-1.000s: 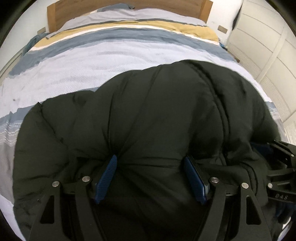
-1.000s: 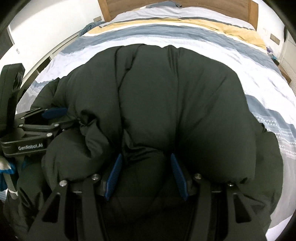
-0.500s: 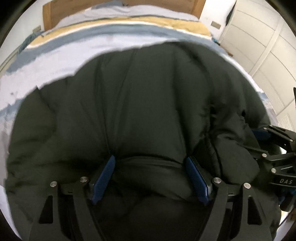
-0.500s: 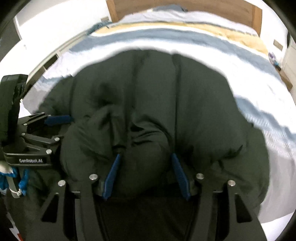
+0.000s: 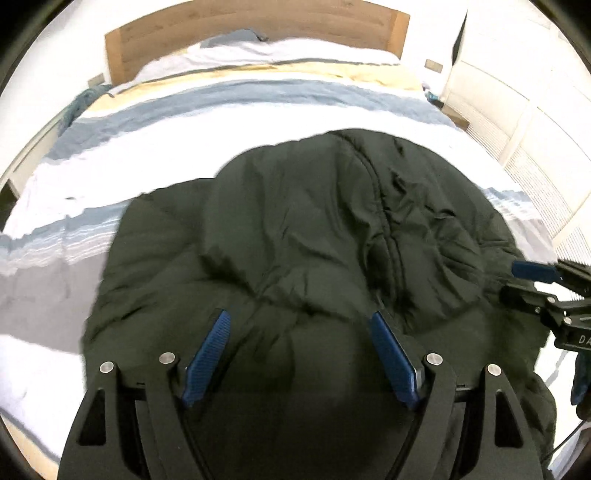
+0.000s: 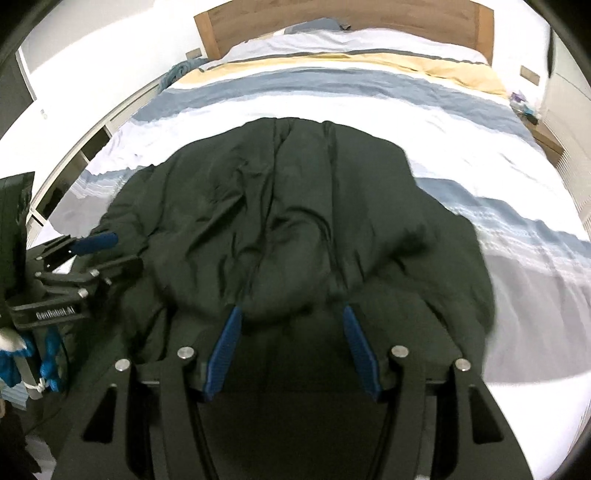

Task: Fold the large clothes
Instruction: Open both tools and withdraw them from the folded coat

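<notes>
A large black puffer jacket (image 5: pixel 314 240) lies bunched on the striped bed and also fills the right wrist view (image 6: pixel 295 229). My left gripper (image 5: pixel 299 325) has its blue pads spread wide with a thick roll of jacket bulging between them. My right gripper (image 6: pixel 291 314) holds a fold of the jacket between its pads in the same way. Each gripper shows in the other's view: the right one at the jacket's right edge (image 5: pixel 546 295), the left one at its left edge (image 6: pixel 81 266). The jacket's near edge is hidden under the gripper bodies.
The bed (image 5: pixel 258 110) has a white, blue and yellow striped cover and a wooden headboard (image 5: pixel 251 33). White wardrobe doors (image 5: pixel 517 110) stand on the right. Low white shelving (image 6: pixel 81 147) runs along the left side of the bed.
The jacket was raised high before the cameras half a second ago and now sits lower and farther out on the bed. Both grippers keep their hold on it.
</notes>
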### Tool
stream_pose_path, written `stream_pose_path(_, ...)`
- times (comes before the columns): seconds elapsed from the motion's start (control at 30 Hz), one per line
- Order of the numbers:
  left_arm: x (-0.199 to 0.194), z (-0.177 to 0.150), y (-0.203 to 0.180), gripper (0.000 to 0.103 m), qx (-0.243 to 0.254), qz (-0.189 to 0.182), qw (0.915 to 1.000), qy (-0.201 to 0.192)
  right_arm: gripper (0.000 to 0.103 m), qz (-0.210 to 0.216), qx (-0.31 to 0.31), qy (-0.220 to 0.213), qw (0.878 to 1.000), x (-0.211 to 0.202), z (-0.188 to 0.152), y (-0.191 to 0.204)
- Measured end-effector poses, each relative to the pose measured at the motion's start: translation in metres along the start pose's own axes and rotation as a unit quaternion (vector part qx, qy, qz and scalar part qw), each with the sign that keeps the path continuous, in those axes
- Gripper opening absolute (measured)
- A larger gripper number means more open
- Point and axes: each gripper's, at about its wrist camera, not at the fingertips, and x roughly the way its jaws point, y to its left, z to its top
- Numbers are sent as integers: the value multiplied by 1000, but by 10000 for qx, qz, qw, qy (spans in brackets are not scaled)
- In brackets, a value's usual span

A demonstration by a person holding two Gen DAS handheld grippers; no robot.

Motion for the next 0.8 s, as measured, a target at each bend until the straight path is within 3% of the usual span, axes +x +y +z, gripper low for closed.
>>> stream_pose_path(0.23,-58,-23,10,81,-135,351,9993,-72,63,-100,293,17,9995,-61,-42,10)
stream_pose_path(0.4,-96,-36,15,90,-119,561,9983,-102,66,-185,476,12,9987,-99,-70,17)
stream_pose_path(0.63,-136,-48,26,95,-191,760,9969,-59,71,-295,766,-37,9966,-140,-94,19)
stream_pose_path(0.8,-164,-52,38,95,-282,1168,9928,-9,72,-435,990,-95,9941,-164,-106,17)
